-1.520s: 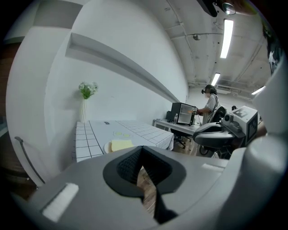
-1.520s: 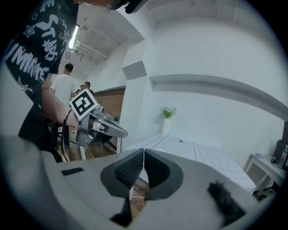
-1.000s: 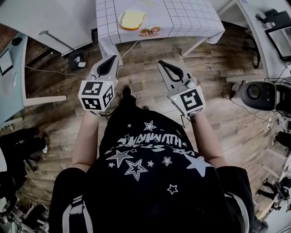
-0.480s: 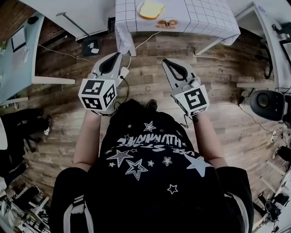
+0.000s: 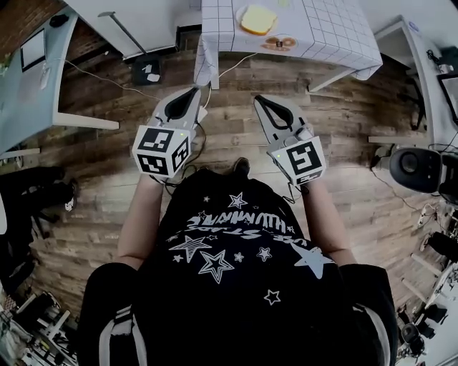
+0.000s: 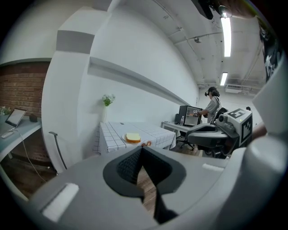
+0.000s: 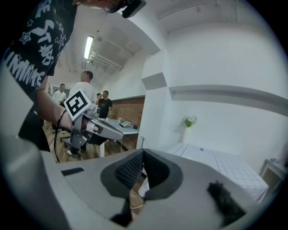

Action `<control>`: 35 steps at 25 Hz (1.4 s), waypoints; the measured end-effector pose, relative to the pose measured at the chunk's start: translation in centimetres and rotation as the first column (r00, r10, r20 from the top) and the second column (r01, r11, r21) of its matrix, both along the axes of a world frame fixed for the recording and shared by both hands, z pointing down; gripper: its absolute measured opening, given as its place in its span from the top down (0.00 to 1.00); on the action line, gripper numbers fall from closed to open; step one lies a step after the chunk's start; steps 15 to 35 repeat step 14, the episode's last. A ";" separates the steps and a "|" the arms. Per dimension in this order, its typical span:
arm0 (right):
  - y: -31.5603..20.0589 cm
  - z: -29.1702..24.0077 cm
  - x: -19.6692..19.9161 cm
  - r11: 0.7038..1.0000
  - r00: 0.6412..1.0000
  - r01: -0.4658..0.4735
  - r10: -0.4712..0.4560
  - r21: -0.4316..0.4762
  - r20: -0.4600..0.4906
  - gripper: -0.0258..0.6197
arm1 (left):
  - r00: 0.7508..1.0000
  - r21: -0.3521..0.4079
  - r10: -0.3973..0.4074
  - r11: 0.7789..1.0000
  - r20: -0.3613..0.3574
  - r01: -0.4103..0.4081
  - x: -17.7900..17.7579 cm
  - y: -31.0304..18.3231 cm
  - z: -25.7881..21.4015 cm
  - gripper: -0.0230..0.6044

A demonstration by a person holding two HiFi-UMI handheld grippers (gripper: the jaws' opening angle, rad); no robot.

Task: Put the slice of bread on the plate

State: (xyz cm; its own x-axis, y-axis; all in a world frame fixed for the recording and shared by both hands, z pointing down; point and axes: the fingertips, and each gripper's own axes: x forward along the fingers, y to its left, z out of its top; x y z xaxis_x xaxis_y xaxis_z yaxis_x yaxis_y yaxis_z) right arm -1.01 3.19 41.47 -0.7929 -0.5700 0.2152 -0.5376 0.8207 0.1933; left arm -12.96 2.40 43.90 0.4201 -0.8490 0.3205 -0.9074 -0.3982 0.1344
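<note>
A person stood on a wooden floor (image 5: 107, 164), well back from a table (image 5: 329, 36) with a white checked cloth. The left gripper (image 5: 194, 91) and the right gripper (image 5: 258, 99) were held out at waist height. Each had its jaws pressed together with nothing between them.

The slice of bread (image 5: 259, 19) lay far ahead on the table, apparently already resting on a pale plate (image 5: 241, 21). It looked light, soft and easily crushed. A gentle pinch across the crust at one edge would probably suit it best.

The head view cut off the table's far side. The plate's rim barely showed against the cloth. A small dish (image 5: 279, 44) nearby held brownish items too small to identify. The right gripper view did not show the bread.
</note>
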 end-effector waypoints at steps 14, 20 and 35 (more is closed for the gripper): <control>1.2 -0.4 -4.3 0.999 1.000 -0.031 0.031 -0.018 0.002 0.94 | 0.998 0.031 0.055 0.998 -0.039 -0.054 -3.2 1.0 -1.3 0.95; 1.2 -0.4 -4.3 0.999 1.000 -0.031 0.031 -0.018 0.002 0.94 | 0.998 0.031 0.055 0.998 -0.039 -0.054 -3.2 1.0 -1.3 0.95; 1.2 -0.4 -4.3 0.999 1.000 -0.031 0.031 -0.018 0.002 0.94 | 0.998 0.031 0.055 0.998 -0.039 -0.054 -3.2 1.0 -1.3 0.95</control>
